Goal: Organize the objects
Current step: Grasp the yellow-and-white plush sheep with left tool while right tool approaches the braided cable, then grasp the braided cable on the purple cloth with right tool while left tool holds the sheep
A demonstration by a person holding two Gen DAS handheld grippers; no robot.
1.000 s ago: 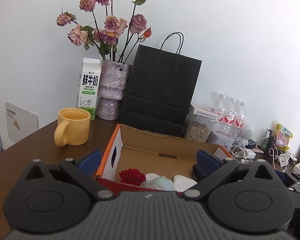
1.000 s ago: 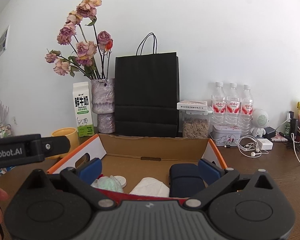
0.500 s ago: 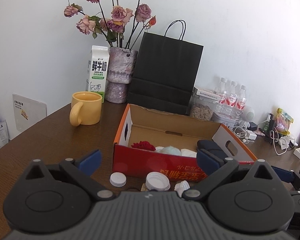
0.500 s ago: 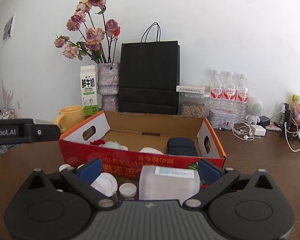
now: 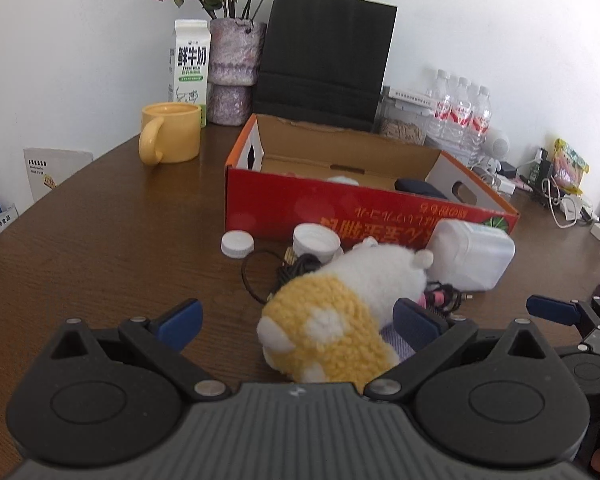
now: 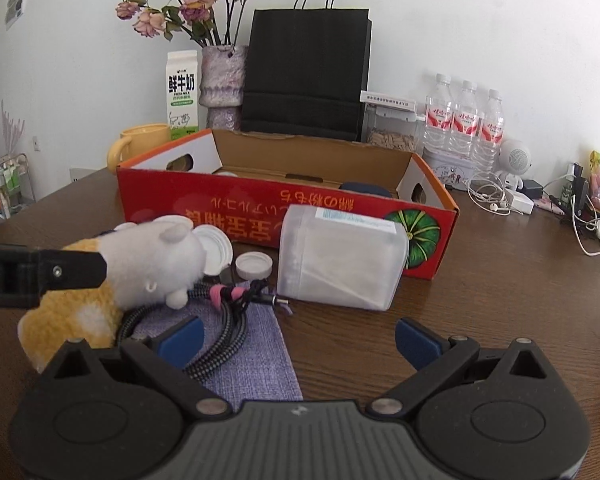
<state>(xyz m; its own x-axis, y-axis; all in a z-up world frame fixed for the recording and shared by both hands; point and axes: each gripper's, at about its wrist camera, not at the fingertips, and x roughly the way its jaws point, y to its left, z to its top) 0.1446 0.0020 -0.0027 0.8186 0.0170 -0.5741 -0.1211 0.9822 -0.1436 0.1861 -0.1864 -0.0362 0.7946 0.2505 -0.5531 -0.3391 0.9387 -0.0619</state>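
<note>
A red and orange cardboard box [image 5: 340, 212] [image 6: 260, 208] stands open on the brown table, with a dark pouch [image 5: 418, 188] and white items inside. In front of it lie a yellow and white plush toy [image 5: 340, 304] [image 6: 140, 264], a clear plastic container [image 5: 472, 256] [image 6: 340, 256], two white lids [image 5: 237, 243] [image 6: 254, 264], a braided cable [image 6: 220, 332] and a purple cloth [image 6: 252, 356]. My left gripper [image 5: 296, 320] is open, its fingers on either side of the plush toy's near end. My right gripper [image 6: 298, 338] is open and empty over the cloth and cable.
A yellow mug [image 5: 172, 132], a milk carton [image 5: 190, 64], a vase of dried roses [image 5: 234, 68] and a black paper bag [image 5: 324, 56] stand behind the box. Water bottles [image 6: 464, 120], earphones and chargers [image 6: 500, 198] crowd the right.
Both grippers have pulled back from over the box and dropped lower. The items in front of the box have come into view, with the plush toy now between my left fingers.
</note>
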